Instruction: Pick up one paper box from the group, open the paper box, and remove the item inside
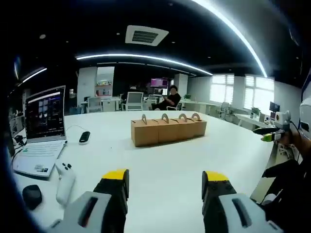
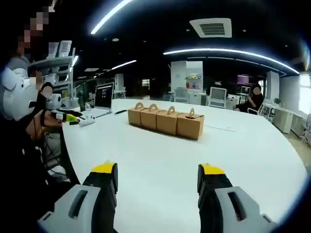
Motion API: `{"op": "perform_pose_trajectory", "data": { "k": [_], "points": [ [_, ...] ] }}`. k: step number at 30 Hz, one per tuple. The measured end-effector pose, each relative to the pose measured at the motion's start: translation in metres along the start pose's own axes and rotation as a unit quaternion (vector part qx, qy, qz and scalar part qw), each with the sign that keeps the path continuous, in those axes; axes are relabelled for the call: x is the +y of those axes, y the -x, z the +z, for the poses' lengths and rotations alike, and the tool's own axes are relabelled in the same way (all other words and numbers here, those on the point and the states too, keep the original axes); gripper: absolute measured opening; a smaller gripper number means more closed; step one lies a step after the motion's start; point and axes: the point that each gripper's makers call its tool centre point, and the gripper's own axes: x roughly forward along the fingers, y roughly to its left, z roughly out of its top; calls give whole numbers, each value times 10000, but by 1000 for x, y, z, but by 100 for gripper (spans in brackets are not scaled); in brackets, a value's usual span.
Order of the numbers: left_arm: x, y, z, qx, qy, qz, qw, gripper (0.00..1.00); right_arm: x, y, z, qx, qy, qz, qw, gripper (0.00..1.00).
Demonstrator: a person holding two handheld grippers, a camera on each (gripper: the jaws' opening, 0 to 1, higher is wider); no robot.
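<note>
Several brown paper boxes [image 1: 168, 130] with arched handles stand in a row near the middle of the white table [image 1: 160, 165]; the same row of boxes [image 2: 166, 121] appears in the right gripper view. My left gripper [image 1: 165, 180] is open, well short of the boxes, with nothing between its yellow-tipped jaws. My right gripper [image 2: 157, 174] is also open and empty, hovering over the table on the near side of the row. The other gripper [image 1: 272, 134] shows at the right edge of the left gripper view, and at the left gripper [image 2: 65, 116] in the right gripper view.
An open laptop [image 1: 43, 131] sits at the table's left with a black remote [image 1: 84, 137], a white controller [image 1: 64, 180] and a black mouse [image 1: 32, 195] nearby. A seated person [image 1: 169, 98] is beyond the table. Desks and chairs fill the background.
</note>
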Motion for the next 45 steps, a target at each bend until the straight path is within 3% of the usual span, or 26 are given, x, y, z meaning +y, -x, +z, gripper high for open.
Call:
{"op": "perform_pose_trajectory", "data": {
  "k": [14,21,38,45],
  "points": [
    [-3,4,3,0,-51,-75,10000,63,3,-3,0,145,114,91,9998,66],
    [-5,9,10,-4,-83,-84,9999,63,-1,2,12,147,222,58,9996,66],
    [-19,20,37,47,-369,-90,9993,69,3,17,43,166,511,386,9978,70],
    [-22,20,37,49,-362,-89,9993,70,5,16,42,188,604,447,9970,72]
  ]
}}
